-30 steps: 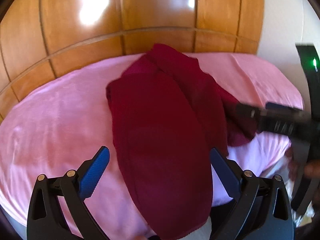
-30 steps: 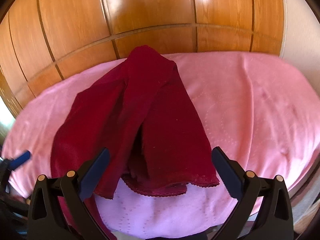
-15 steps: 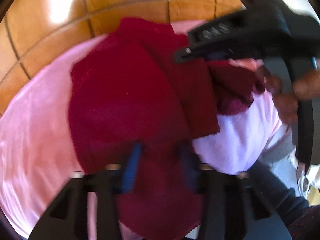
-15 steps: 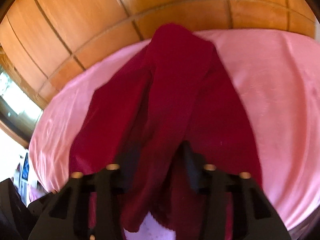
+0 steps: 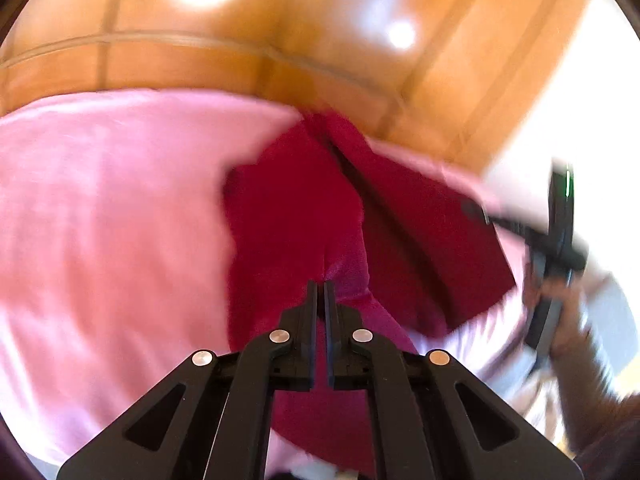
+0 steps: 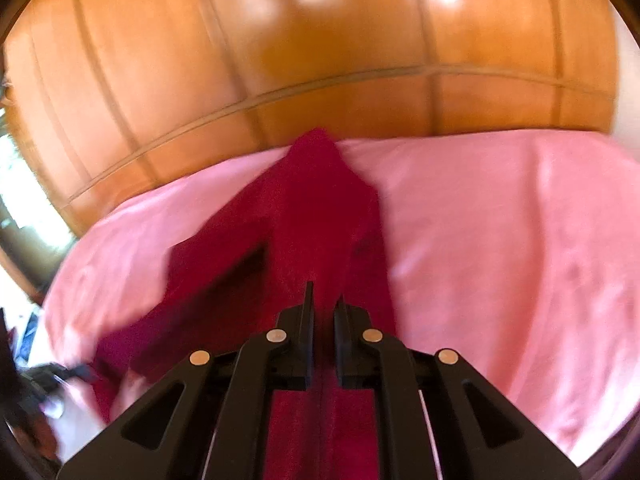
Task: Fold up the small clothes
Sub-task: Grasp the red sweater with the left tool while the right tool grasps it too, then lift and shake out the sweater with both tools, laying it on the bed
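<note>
A dark red garment [image 5: 296, 216] lies on a pink bed sheet [image 5: 112, 208], its far end near the wooden headboard. My left gripper [image 5: 321, 286] is shut on the garment's near edge and lifts it. My right gripper [image 6: 324, 300] is shut on another part of the near edge of the same garment [image 6: 316, 216]. The right gripper also shows at the right of the left wrist view [image 5: 560, 248], blurred. Both views are motion-blurred.
A glossy wooden headboard [image 6: 304, 52] runs along the far side of the bed. The pink sheet [image 6: 500, 232] spreads to the right of the garment. A bright white wall [image 5: 600, 92] stands at the right. A window is at the far left of the right wrist view.
Both grippers went from wide open to shut on the garment's near edge. They now pull it up and away, and the cloth has shifted and stretched.
</note>
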{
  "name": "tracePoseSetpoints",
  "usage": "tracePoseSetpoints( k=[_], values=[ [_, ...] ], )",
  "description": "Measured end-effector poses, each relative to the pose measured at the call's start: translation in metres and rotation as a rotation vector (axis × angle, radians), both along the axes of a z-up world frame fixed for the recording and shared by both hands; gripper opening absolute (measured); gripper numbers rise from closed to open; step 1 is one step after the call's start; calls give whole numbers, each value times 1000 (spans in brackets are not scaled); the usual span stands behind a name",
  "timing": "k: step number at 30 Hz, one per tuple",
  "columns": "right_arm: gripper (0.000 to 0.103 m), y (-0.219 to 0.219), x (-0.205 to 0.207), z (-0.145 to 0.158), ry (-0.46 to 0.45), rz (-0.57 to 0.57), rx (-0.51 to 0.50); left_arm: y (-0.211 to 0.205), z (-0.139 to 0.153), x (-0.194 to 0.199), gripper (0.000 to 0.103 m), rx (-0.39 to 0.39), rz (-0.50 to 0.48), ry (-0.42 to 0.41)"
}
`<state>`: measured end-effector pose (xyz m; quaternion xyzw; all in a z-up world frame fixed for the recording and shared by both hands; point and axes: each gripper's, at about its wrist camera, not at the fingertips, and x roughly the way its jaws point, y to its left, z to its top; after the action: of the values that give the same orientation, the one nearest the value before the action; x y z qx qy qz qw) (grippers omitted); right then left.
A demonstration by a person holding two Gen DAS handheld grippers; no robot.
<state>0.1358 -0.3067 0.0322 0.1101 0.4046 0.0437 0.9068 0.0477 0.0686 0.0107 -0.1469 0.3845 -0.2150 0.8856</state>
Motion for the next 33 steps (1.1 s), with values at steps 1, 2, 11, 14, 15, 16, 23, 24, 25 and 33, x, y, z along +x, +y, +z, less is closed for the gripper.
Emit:
tracePoseSetpoints(
  k=[1,2,11,14,15,16,23,24,25,33],
  values=[
    [6,-11,5,-2,3,-28,-29,15,9,6,1,-16,47,-21],
    [6,-21,11,-4,10,-54,-59,21,14,10,1,-11,77,-35],
    [6,-144,74,-35,118,-348,-202,121,27,118,1,139,447,-33],
    [6,-170,92,-49,161,-394,-238,159,25,157,1,172,574,13],
    [6,-176,101,-54,181,-401,-247,172,24,169,1,200,625,27],
    [7,-180,106,-58,193,-400,-253,180,24,178,1,204,639,43],
    [61,-170,107,-55,183,-388,-295,176,25,197,67,273,714,45],
    [67,-165,101,-51,173,-380,-292,168,26,185,67,243,691,11],
    [68,-160,91,-46,157,-361,-277,158,24,182,67,218,643,4],
    [76,-79,-15,-31,188,-15,78,52,-46,97,67,1,166,170]
  ],
)
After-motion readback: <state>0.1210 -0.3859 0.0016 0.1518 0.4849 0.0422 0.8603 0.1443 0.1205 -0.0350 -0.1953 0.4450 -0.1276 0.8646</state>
